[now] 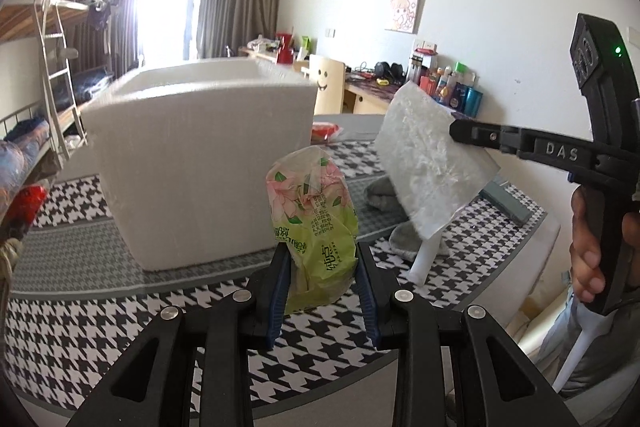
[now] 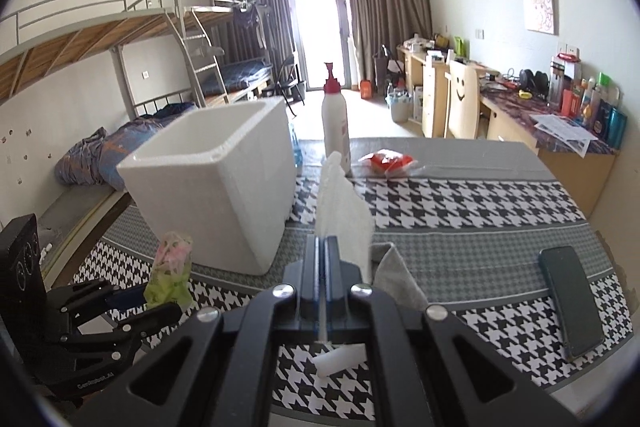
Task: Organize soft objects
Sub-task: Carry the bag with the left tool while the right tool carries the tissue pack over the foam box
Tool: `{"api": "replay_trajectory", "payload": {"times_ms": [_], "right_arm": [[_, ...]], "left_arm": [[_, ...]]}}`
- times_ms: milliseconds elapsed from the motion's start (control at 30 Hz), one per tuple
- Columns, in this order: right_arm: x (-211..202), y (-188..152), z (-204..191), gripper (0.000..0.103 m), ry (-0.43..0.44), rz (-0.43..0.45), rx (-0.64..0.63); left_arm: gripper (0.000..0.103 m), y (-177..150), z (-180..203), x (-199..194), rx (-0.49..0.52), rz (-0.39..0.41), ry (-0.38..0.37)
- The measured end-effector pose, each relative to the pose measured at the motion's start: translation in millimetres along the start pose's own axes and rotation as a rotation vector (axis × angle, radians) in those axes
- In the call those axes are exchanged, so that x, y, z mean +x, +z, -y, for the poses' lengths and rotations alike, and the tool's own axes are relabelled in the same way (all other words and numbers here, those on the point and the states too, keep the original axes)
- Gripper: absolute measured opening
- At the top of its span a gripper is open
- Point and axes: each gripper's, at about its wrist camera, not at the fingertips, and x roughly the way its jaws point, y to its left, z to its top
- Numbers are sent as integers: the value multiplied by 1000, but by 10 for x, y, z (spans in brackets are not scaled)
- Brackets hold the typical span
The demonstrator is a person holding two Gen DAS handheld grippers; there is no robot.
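L gripper point(image 1: 322, 267) pinches a green floral tissue pack point(image 1: 314, 223) above the houndstooth tablecloth point(image 1: 100, 307); R gripper point(image 2: 323, 247), jaws shut tight, grips a white plastic-wrapped pad point(image 2: 340, 211). White foam box point(image 2: 216, 187) stands just ahead; grey cloth point(image 2: 394, 279), phone point(image 2: 570, 303), pump bottle point(image 2: 335, 123) nearby.

On the bench point(image 2: 500, 195) the foam box point(image 2: 216, 187) stands at ten o'clock of centre in the right wrist view, with the pump bottle point(image 2: 335, 123) behind it at twelve and a snack packet point(image 2: 386, 159) just right of the bottle. A phone point(image 2: 570, 303) lies at four o'clock and a folded cloth point(image 2: 394, 279) near centre. Held above the bench, the tissue pack point(image 1: 316, 223) sits in the left tongs point(image 1: 320, 263) before the box, and the plastic pouch point(image 1: 432, 163) in the right tongs point(image 2: 323, 247) is at its two o'clock.
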Motion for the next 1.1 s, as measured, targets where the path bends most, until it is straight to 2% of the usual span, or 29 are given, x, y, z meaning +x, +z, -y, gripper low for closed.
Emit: {"api": "replay_trajectory", "payload": {"times_ms": [467,867,1100], "right_arm": [[-70,27,-9,4,20,43,-6],[-78,107,9,4,25,62,-12],[-76,208,-11,4,28,80,-16]], "left_arm": [[33,220,78,-166,37,70,22],[33,336,87,-219,50,97,29],[33,473,46,-273,57,127,70]]}}
